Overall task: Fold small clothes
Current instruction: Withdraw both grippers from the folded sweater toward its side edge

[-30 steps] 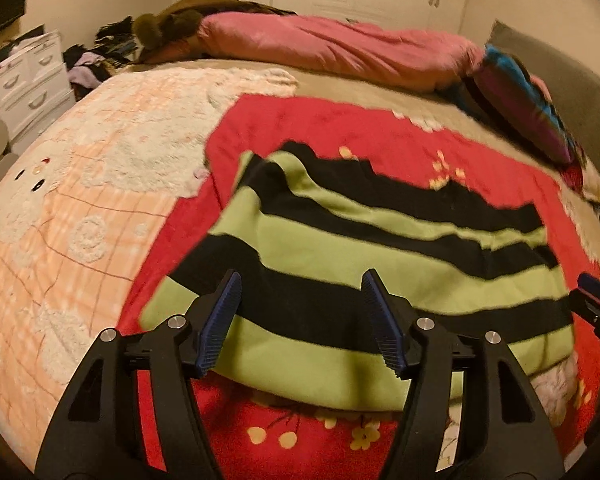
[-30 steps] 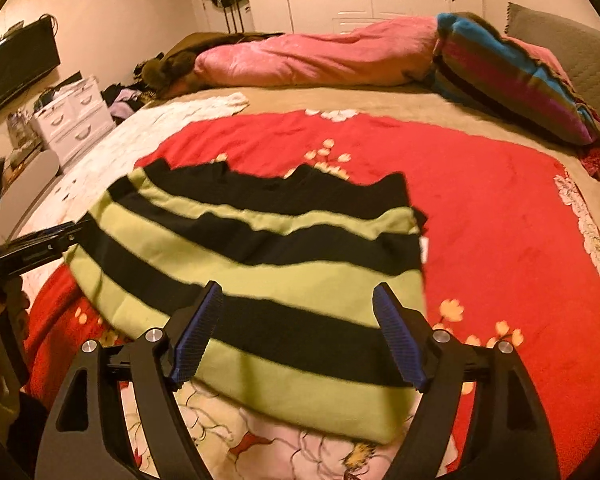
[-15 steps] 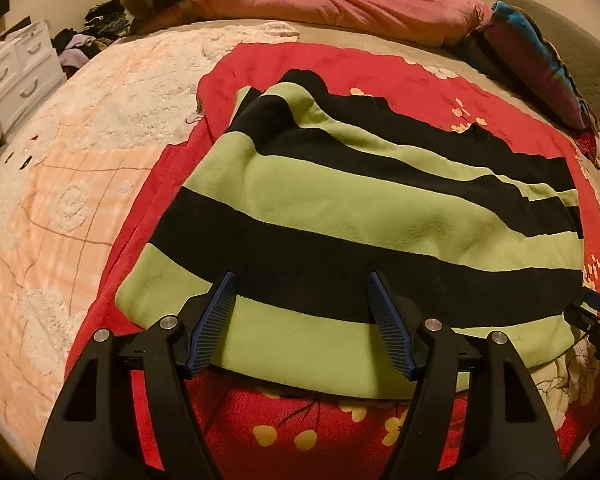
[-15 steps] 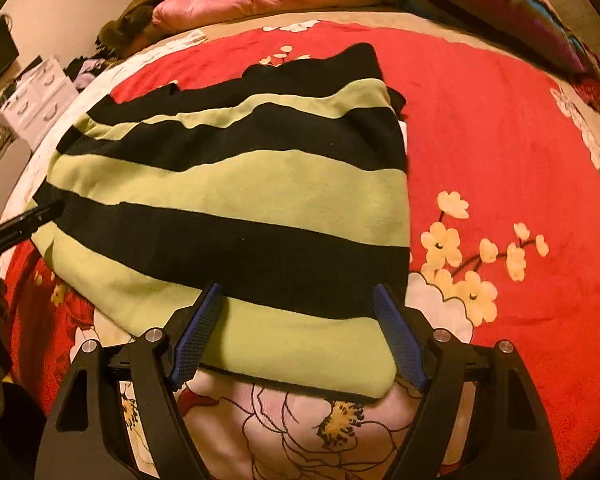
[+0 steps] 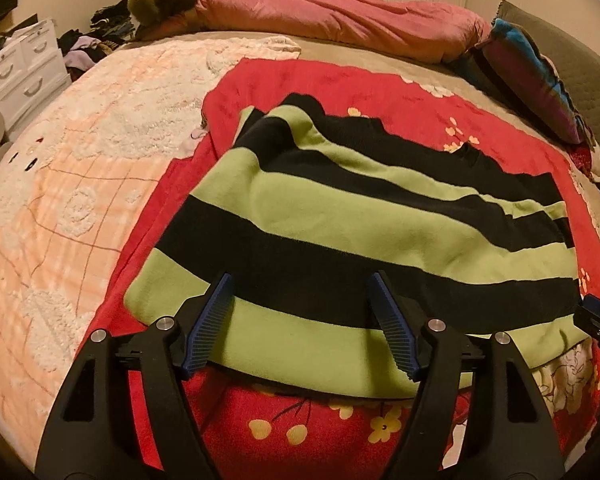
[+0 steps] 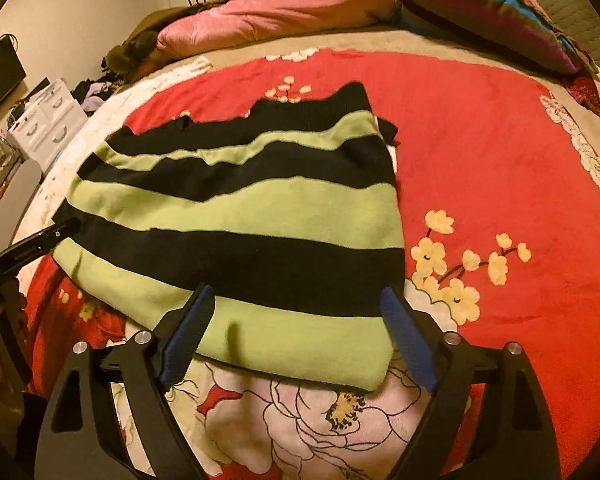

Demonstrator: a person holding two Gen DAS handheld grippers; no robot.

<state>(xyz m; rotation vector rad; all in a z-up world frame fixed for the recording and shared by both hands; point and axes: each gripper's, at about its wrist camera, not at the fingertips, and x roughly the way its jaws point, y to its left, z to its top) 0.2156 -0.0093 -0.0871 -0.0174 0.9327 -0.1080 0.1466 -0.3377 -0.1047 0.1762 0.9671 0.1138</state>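
Bedroom clutter rings a wide bed (image 5: 100,184) spread with a red flowered blanket (image 6: 500,152). On it lies the striped sweater (image 5: 340,232), flat, stripes and long axis running crosswise to both sets of jaws, near hem just ahead of them. Left gripper (image 5: 300,320) straddles the hem's left part, right gripper (image 6: 296,328) its right corner; both are released and opening, pinching nothing.

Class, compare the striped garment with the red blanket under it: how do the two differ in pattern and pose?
The striped garment has broad green and black bands; the red blanket is red with pale blossoms. The garment is the smaller piece and lies on top, its near hem doubled; the blanket is spread out beneath it, reaching past it on every side. Both are soft cloth on the bed.
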